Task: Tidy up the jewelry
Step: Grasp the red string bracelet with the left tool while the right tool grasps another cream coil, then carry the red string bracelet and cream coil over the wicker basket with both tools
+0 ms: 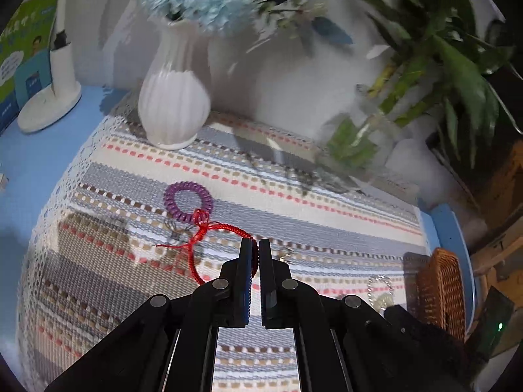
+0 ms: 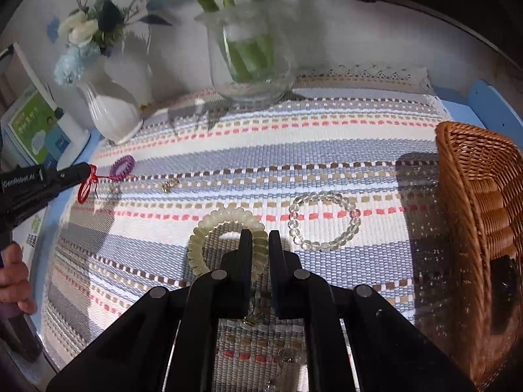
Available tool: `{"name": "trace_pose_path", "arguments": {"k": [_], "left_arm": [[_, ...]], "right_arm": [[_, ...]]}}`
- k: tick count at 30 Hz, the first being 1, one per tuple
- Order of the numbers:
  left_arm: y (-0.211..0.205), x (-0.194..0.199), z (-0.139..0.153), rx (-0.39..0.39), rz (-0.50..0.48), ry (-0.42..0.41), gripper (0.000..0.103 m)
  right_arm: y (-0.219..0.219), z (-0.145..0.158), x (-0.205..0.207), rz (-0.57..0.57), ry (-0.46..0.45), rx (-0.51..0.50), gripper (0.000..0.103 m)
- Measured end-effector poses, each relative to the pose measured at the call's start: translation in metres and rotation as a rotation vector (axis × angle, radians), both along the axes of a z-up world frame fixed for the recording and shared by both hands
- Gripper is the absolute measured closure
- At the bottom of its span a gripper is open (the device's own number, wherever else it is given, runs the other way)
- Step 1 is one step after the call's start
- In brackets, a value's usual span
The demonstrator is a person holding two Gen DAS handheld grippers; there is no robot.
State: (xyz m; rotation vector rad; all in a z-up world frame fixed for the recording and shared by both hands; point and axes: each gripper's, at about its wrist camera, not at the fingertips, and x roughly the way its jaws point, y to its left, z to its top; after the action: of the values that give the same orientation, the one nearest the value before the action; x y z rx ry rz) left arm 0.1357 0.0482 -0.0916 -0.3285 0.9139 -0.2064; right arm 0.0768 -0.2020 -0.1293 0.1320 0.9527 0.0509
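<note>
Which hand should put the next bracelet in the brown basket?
Probably the left. The left gripper is already shut on the red cord bracelet. The right gripper sits nearer the wicker basket but holds nothing, hovering at the pale bead bracelet.

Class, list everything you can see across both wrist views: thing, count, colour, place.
red cord bracelet: one, red, pinched in the left gripper
purple coil band: one, purple, mat's left part
cream bead bracelet: one, cream, mat centre
clear bead bracelet: one, clear, beside the basket
wicker basket: one, brown, right edge
striped mat: one, multicoloured, on blue table
white vase: one, white, back left
glass vase: one, clear, back centre
left gripper: black
right gripper: black
</note>
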Motion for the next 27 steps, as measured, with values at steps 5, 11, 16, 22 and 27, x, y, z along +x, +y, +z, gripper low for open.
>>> {"name": "trace_pose_path", "arguments": {"k": [5,11,16,22,27], "left_arm": [[-0.013,-0.012,0.018,-0.011,-0.03,-0.037,0.1],[-0.033,-0.024,0.049,-0.007,-0.103,-0.117,0.1],[-0.06,-0.029,0.069,0.018,-0.179,-0.18,0.1],[-0.111,-0.033,0.09,0.021,-0.319,-0.244,0.1],[-0.165,-0.037,0.099,0.022,-0.437,-0.28,0.1]], "right_arm": [[-0.005,0.011,-0.006,-0.032,-0.025,0.02,0.092],[-0.015,0.028,-0.017,-0.077,-0.076,0.036,0.092],[-0.028,0.05,-0.03,-0.107,-0.13,0.041,0.092],[-0.048,0.08,-0.051,-0.16,-0.206,0.018,0.092],[-0.079,0.096,-0.071,-0.26,-0.241,0.0,0.092]]}}
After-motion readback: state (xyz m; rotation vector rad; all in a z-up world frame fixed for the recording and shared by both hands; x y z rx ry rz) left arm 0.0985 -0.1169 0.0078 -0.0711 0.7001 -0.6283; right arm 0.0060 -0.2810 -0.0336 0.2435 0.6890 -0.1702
